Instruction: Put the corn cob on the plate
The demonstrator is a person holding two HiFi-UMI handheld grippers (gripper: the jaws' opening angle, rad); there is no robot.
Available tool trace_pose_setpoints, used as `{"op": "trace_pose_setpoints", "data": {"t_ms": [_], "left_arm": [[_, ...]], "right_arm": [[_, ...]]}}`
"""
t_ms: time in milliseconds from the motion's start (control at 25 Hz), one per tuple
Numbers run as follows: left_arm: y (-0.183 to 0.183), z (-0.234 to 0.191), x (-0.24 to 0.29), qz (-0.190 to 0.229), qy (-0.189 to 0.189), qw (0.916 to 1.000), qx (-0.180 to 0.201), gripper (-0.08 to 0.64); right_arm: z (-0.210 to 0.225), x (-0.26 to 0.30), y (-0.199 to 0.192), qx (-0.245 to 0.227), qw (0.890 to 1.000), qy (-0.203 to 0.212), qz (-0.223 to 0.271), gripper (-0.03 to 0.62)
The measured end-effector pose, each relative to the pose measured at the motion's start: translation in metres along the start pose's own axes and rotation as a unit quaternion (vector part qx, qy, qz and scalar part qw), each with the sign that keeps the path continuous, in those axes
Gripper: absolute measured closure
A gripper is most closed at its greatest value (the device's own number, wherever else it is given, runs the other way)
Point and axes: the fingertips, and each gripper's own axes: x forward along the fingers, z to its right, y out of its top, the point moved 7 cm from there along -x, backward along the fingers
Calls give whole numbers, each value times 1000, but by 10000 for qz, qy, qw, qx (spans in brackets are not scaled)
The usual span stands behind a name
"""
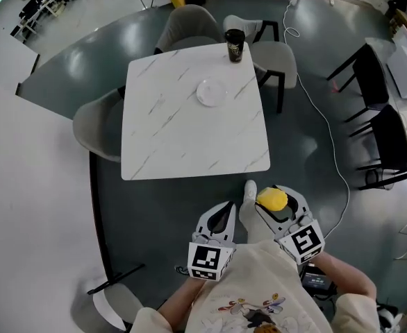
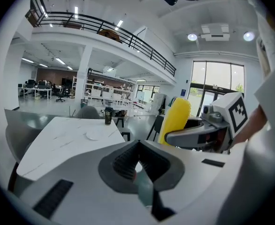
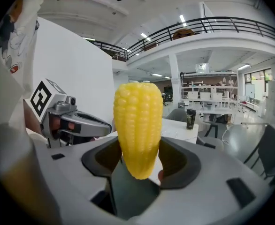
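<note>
A yellow corn cob stands upright between the jaws of my right gripper, which is shut on it. In the head view the corn cob and right gripper hang above the grey floor, just off the near edge of the white marble table. A small white plate rests on the table's far half. My left gripper is beside the right one, shut with nothing in it. From the left gripper view the corn cob shows at right and the plate far off.
A dark can stands at the table's far edge. Grey chairs sit at the far and left sides, black chairs at the right. A white cable runs over the floor. A person's shoe shows between the grippers.
</note>
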Motion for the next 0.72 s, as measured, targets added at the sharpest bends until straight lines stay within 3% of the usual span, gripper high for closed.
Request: {"op": "trace_pose_setpoints", "data": {"t_ms": [200, 360, 720], "left_arm": [[43, -26, 84, 56, 399, 9991, -122, 552], [79, -33, 117, 214, 617, 9979, -32, 552], [97, -42, 154, -70, 573, 9983, -83, 552]], "right_arm": [[73, 42, 17, -479, 9967, 614, -224, 343], [111, 64, 29, -504, 9939, 906, -386, 344], [148, 99, 52, -160, 9934, 1087, -325, 344]]}}
